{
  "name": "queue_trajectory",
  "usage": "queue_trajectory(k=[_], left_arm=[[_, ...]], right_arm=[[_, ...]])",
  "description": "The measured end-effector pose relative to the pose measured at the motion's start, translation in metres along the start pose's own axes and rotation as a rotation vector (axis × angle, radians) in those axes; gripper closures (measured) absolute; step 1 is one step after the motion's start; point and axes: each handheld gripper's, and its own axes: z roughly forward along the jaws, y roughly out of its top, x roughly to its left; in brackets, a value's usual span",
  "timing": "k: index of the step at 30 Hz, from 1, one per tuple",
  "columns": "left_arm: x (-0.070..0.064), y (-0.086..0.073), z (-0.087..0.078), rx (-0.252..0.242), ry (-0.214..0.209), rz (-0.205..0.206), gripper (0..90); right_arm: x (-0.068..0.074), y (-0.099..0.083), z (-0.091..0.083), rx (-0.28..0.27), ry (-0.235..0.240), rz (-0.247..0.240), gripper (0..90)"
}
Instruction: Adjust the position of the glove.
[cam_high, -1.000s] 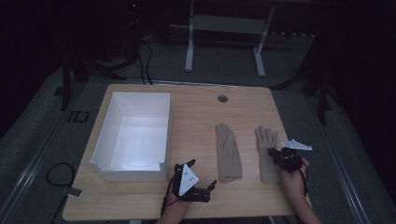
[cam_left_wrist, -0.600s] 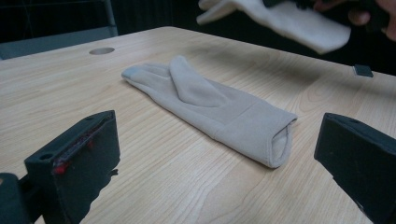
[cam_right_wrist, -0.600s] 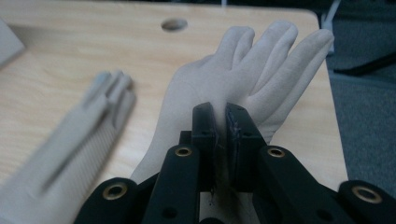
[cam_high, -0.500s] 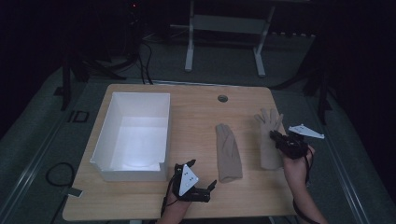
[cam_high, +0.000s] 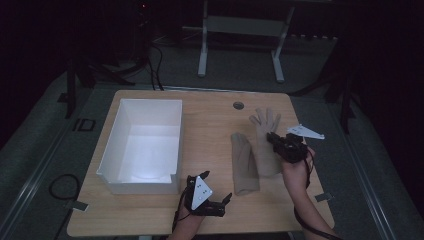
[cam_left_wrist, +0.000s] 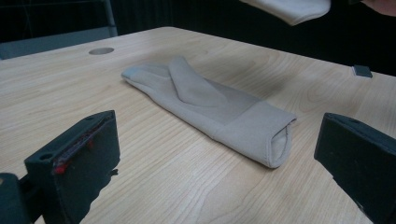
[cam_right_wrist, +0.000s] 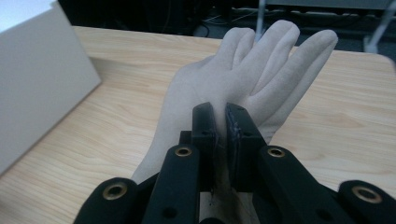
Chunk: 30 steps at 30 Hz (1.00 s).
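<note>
Right hand-held gripper pinches a soft beige suede-like glove; left hand-held gripper gapes wide.

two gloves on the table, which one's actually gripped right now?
The glove with spread fingers, on the person's right: the right gripper has its jaws shut on it. The folded glove beside it lies flat and untouched, in front of the open left gripper.

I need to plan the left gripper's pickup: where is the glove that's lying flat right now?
In the high view the flat glove lies right of centre on the table, between the white box and the lifted glove, ahead of the left gripper.
</note>
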Motion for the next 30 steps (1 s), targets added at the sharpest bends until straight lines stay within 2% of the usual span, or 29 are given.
queue_trajectory(k=[5, 9, 12, 21, 30], left_arm=[[0.000, 0.000, 0.000, 0.000, -0.001, 0.001, 0.6], [0.000, 0.000, 0.000, -0.004, -0.001, 0.001, 0.6], [0.000, 0.000, 0.000, -0.005, -0.002, 0.000, 0.6], [0.000, 0.000, 0.000, -0.002, -0.003, 0.003, 0.6], [0.000, 0.000, 0.000, -0.002, -0.005, 0.002, 0.6]], right_arm=[[0.021, -0.003, 0.013, 0.023, 0.004, -0.024, 82.9], [0.030, -0.011, 0.025, 0.056, 0.006, -0.035, 82.9], [0.033, -0.019, 0.033, 0.084, -0.002, -0.036, 82.9], [0.038, -0.048, 0.052, 0.166, 0.014, -0.015, 82.7], [0.041, -0.063, 0.062, 0.210, 0.019, -0.022, 81.4]])
